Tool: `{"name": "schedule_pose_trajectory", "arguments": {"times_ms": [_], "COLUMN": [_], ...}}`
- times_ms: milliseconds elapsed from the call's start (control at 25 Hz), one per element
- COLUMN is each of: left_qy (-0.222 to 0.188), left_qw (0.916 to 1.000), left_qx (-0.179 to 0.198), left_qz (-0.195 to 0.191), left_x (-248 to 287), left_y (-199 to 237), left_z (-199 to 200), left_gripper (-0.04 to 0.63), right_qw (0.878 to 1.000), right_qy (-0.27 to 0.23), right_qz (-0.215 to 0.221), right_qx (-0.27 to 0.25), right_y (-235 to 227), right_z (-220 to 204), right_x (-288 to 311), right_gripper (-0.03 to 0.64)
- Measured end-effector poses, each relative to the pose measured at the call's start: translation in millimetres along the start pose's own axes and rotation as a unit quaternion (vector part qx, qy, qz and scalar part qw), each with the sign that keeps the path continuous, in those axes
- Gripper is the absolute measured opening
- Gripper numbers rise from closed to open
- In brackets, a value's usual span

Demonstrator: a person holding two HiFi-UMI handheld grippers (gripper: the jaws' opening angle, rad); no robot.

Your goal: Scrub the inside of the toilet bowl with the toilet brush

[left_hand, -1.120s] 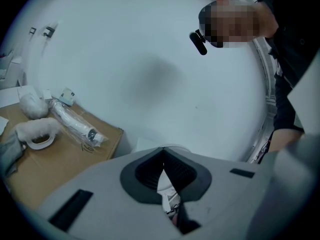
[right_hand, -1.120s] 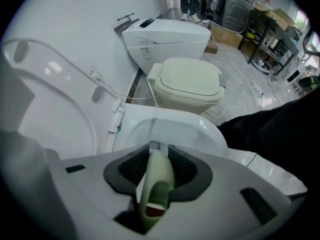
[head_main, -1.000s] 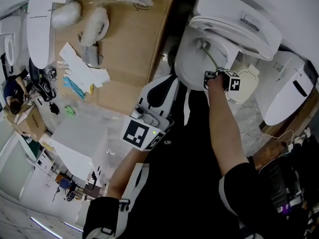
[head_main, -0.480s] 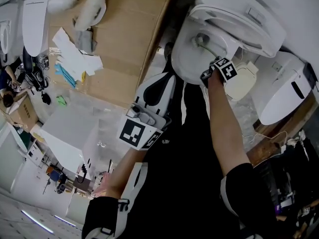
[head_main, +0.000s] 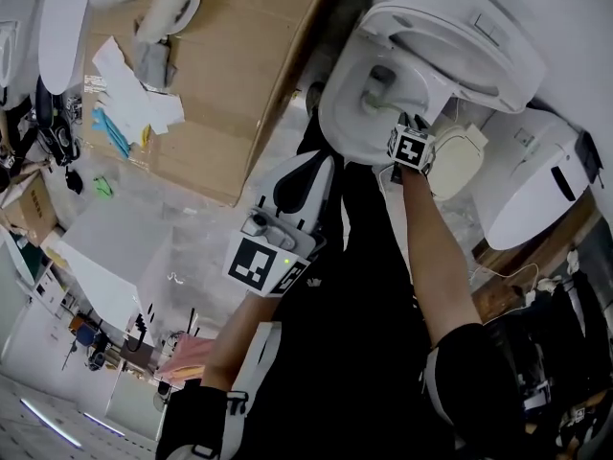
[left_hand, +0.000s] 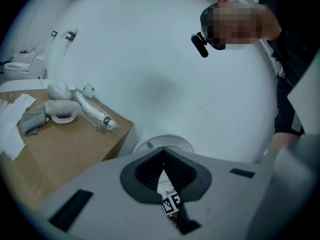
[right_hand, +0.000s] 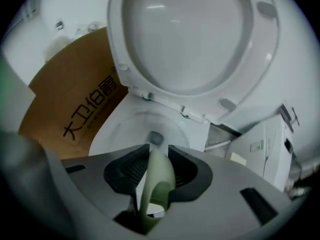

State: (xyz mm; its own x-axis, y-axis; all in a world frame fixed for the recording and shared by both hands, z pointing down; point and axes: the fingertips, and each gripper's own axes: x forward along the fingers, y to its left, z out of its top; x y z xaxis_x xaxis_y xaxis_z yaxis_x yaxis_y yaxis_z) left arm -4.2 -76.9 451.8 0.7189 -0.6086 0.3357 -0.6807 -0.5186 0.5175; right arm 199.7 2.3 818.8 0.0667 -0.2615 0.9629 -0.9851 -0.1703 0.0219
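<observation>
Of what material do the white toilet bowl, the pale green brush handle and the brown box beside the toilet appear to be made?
The white toilet bowl is probably glazed ceramic: its surface is smooth and glossy, with soft highlights. The pale green brush handle is likely plastic, judging by its even colour and smooth moulded curve. The brown box looks like matt cardboard with black printed characters.
</observation>
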Motion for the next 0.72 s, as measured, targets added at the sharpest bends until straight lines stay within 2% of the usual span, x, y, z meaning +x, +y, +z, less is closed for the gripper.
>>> {"name": "schedule_pose_trajectory", "arguments": {"times_ms": [80, 160, 240, 360, 440, 560, 720], "left_qy": [-0.002, -0.002, -0.004, -0.005, -0.004, -0.003, -0.001], "left_qw": [1.0, 1.0, 1.0, 1.0, 1.0, 1.0, 0.9999], "left_qx": [-0.003, -0.004, -0.004, -0.004, -0.005, -0.004, -0.005], "left_qz": [0.001, 0.002, 0.003, 0.004, 0.006, 0.008, 0.016], "left_x": [-4, -7, -8, -10, -11, -14, -17], "left_y": [-3, -5, -6, -7, -6, -4, 5], "left_z": [-4, -8, -10, -14, -17, -19, -22], "left_gripper": [0.008, 0.008, 0.008, 0.009, 0.008, 0.008, 0.008], "right_qw": [0.995, 0.98, 0.956, 0.918, 0.887, 0.83, 0.764], "right_qy": [-0.007, -0.014, -0.024, -0.038, -0.048, -0.062, -0.076], "right_qz": [0.02, 0.036, 0.051, 0.065, 0.072, 0.081, 0.088], "right_qx": [-0.098, -0.197, -0.287, -0.39, -0.454, -0.549, -0.634], "right_y": [6, 12, 17, 23, 31, 45, 52], "right_z": [0, 0, 1, 4, 5, 4, 2], "right_x": [0, -2, -2, -2, -2, -1, 2], "right_gripper": [0.126, 0.126, 0.126, 0.126, 0.126, 0.126, 0.126]}}
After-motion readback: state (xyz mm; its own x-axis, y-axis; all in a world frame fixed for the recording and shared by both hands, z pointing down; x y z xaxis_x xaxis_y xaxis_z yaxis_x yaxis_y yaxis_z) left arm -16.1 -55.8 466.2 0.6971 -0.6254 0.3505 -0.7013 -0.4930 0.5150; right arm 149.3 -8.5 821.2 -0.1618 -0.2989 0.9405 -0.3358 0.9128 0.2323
